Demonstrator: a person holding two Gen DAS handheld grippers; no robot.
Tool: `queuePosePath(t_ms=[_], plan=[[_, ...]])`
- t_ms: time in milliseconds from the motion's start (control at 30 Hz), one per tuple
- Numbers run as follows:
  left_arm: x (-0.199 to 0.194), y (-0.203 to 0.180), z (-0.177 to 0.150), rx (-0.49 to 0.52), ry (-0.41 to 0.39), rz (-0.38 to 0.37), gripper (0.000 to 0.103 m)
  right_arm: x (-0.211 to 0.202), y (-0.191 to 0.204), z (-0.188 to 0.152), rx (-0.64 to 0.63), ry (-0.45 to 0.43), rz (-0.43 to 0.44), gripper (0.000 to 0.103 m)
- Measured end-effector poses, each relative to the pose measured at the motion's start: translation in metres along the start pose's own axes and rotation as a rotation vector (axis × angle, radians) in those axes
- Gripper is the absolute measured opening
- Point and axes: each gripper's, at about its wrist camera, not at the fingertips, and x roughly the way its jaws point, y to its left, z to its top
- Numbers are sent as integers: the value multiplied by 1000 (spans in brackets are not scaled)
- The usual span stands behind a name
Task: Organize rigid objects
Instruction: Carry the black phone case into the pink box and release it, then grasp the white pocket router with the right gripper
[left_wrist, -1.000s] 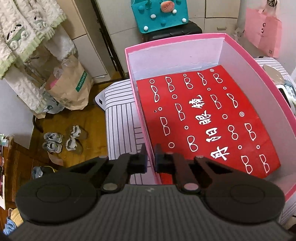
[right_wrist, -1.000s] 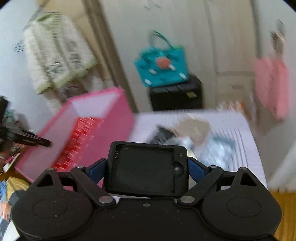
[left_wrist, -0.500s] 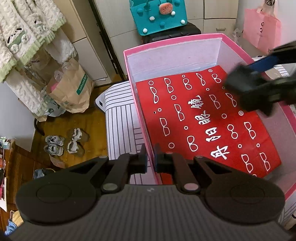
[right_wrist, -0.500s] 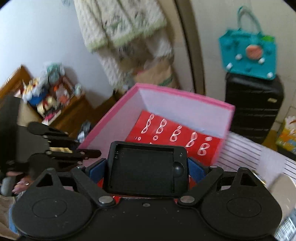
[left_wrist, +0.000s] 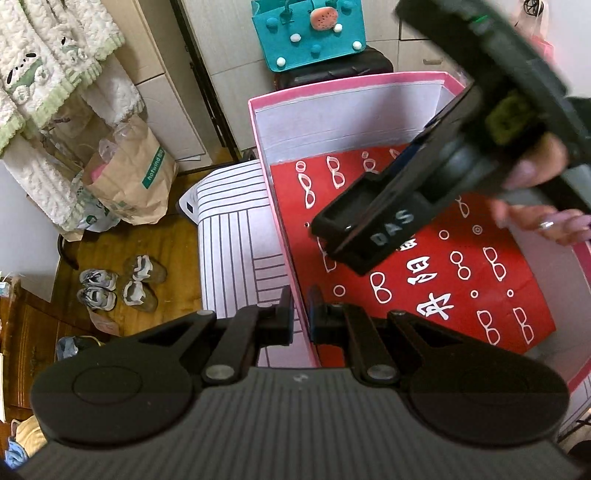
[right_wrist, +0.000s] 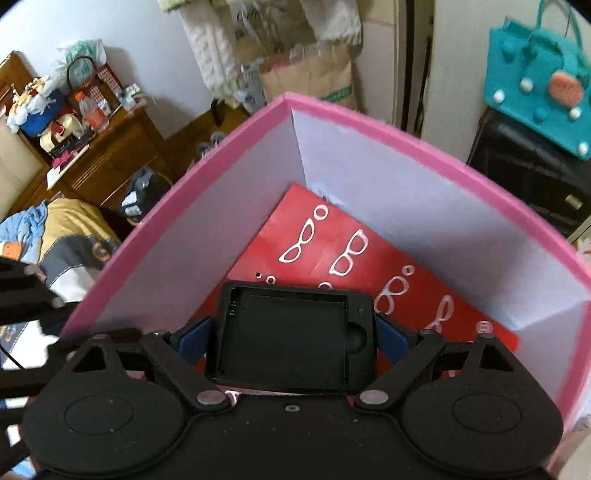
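The flat black plastic rectangular tray with a recessed pocket (right_wrist: 291, 336) sits pinched between the jaws of my right gripper (right_wrist: 291, 343), hanging inside the pink-rimmed cardboard box with white walls (right_wrist: 369, 177) above its red glasses-patterned paper lining (right_wrist: 332, 240), not yet resting on it. To set it down well I should lower it level and spread the jaws only once it lies flat. The near wall at nine o'clock is close, with freer floor toward three o'clock, while my left gripper (left_wrist: 300, 317) has its jaws nipping the box's side wall, steadying it.
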Motion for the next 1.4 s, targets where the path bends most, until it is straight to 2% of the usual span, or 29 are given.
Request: queuePosePath(t_ms=[200,300,433,500,600,700,767,867,967,1000,1067,1100,1133,1267,1400], plan=[[1,1,0,7,1,-6,7,-33,-2,-5,-18,-75,-34,94],[1,2,-1,5,-1,-4,7,-75,-4,-19,-12,-179,-9,94],[1,1,-1,9,-6,-3,7,-134,-9,-52,11,-308,13,95],[1,1,-1,15,-9,-5,7,-153,-14,-65,23,-328,-5,95],[1,1,-1,20,-7,-12,8,-175,-22,-95,52,-382,-21,95],[1,3,0,15,-3,-22,8,-194,-32,-130,55,-505,19,94],[1,3,-1,13,-4,-22,8,-198,-40,-149,75,-569,14,95],[1,3,-1,11,-5,-20,8,-196,-50,-171,90,-592,-44,94],[1,3,-1,9,-6,-21,8,-190,-61,-193,84,-598,-145,93],[1,3,-1,10,-5,-22,8,-188,-64,-200,99,-612,-196,93],[1,3,-1,9,-3,-25,9,-181,-69,-212,122,-630,-375,93],[1,3,-1,10,-2,-25,9,-178,-73,-218,117,-631,-431,93],[1,3,-1,9,-3,-25,9,-176,-76,-223,128,-631,-450,93],[1,3,-1,7,-4,-24,9,-162,-99,-232,208,-587,-417,93],[3,3,-1,-10,12,-31,9,-144,-113,-240,309,-535,-273,91]])
